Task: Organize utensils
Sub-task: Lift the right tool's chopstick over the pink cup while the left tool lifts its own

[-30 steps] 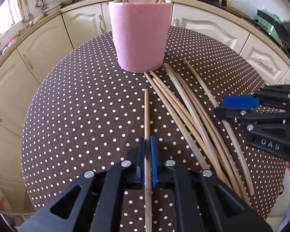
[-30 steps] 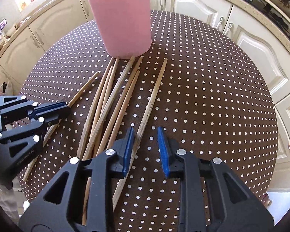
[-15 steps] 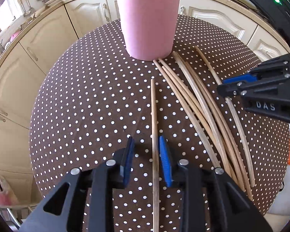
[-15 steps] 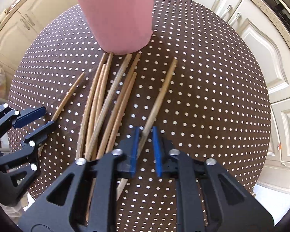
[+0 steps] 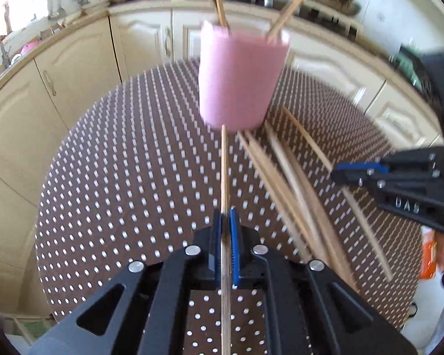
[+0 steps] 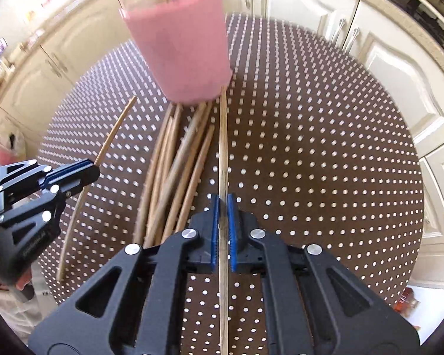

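Note:
A pink cup (image 5: 241, 81) with a few chopsticks standing in it sits at the far side of the dotted round table; it also shows in the right wrist view (image 6: 182, 50). My left gripper (image 5: 225, 222) is shut on one wooden chopstick (image 5: 225, 168) that points toward the cup. My right gripper (image 6: 223, 207) is shut on another chopstick (image 6: 223, 142), its tip near the cup's base. Several loose chopsticks (image 5: 293, 183) lie on the table between the two grippers, also seen in the right wrist view (image 6: 174, 165).
The brown white-dotted tablecloth (image 6: 310, 148) covers the round table. Cream kitchen cabinets (image 5: 83, 68) surround it. The left gripper appears at the left of the right wrist view (image 6: 44, 183), the right gripper at the right of the left wrist view (image 5: 399, 183).
Both grippers closed, each on a chopstick. The left had opened half a second ago and has shut again; the right narrowed and then clamped. Both sticks have lifted toward the cup.

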Demonstrator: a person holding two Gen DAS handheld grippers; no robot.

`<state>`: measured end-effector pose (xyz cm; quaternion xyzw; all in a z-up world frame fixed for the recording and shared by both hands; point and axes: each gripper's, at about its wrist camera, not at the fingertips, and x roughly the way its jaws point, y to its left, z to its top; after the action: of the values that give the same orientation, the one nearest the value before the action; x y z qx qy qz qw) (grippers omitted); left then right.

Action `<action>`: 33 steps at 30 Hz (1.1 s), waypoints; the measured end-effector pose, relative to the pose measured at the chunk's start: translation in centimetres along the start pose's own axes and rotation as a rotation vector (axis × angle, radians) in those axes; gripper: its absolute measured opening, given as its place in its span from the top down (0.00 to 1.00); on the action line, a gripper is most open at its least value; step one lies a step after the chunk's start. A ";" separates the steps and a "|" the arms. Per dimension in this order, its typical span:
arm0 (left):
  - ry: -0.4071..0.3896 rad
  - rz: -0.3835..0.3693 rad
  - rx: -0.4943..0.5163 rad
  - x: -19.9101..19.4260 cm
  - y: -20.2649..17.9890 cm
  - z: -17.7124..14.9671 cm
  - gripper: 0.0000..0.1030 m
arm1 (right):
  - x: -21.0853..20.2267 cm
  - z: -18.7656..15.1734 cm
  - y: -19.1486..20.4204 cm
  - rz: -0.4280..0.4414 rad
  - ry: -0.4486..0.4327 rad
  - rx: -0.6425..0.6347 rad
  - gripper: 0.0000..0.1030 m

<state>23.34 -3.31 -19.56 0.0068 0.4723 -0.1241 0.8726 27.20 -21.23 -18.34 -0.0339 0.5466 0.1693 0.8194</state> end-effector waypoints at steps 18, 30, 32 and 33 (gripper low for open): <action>-0.489 -0.162 0.007 -9.0 -2.9 5.0 0.94 | -13.5 -1.1 0.0 0.172 -0.562 0.067 0.94; -0.745 -0.173 -0.032 -11.3 -3.6 11.6 0.94 | -15.4 4.8 1.0 0.173 -0.838 0.097 0.94; -0.789 -0.149 -0.035 -11.6 -3.6 12.6 0.94 | -15.3 5.7 1.2 0.161 -0.876 0.090 0.94; -0.807 -0.134 -0.035 -11.5 -3.5 12.9 0.94 | -15.2 6.0 1.2 0.157 -0.888 0.089 0.94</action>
<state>27.17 -5.97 -2.50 -0.0881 0.0936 -0.1653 0.9778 26.85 -22.34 -1.96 0.1187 0.1500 0.2057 0.9597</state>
